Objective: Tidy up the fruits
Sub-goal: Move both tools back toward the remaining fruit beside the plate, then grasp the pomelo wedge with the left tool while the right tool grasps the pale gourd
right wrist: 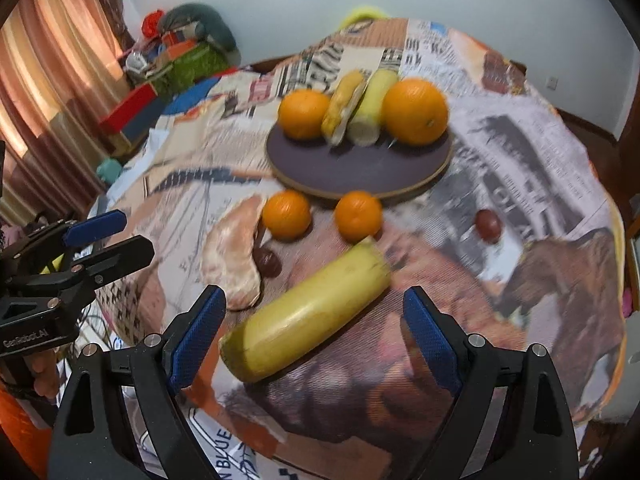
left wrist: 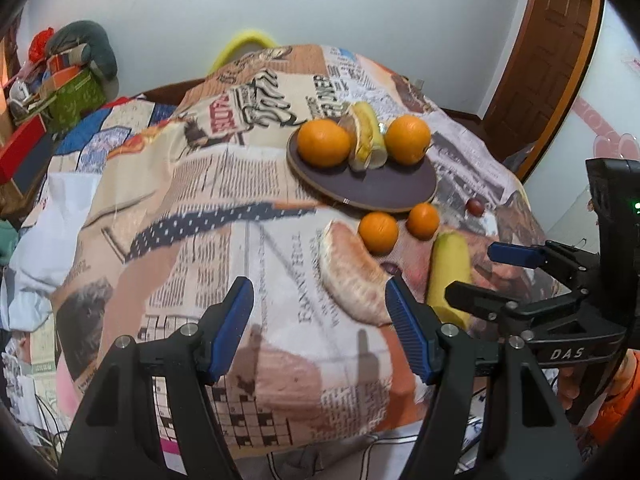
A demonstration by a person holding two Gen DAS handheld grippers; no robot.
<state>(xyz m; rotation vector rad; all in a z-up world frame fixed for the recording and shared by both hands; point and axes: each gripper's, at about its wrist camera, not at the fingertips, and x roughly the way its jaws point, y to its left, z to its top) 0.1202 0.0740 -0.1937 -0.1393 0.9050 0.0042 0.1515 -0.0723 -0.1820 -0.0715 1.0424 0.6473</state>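
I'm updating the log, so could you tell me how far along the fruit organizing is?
About halfway. Done: two oranges and two banana pieces sit on the plate. In hand: nothing; the left gripper and right gripper are open. Left on the cloth: two small oranges, a banana piece, a pomelo segment and two dark fruits.

Premises: a lived-in room of a private home. Evidence: a round table point(left wrist: 192, 208) covered with a newspaper-print cloth; a panelled wooden door point(left wrist: 548, 64) set in a plain white wall point(left wrist: 168, 12); pleated pink curtains point(right wrist: 52, 64) at one side; a heap of household clutter point(left wrist: 60, 76), including boxes and a grey cushion, piled beside the table; a yellow chair back point(left wrist: 244, 42) behind the table.
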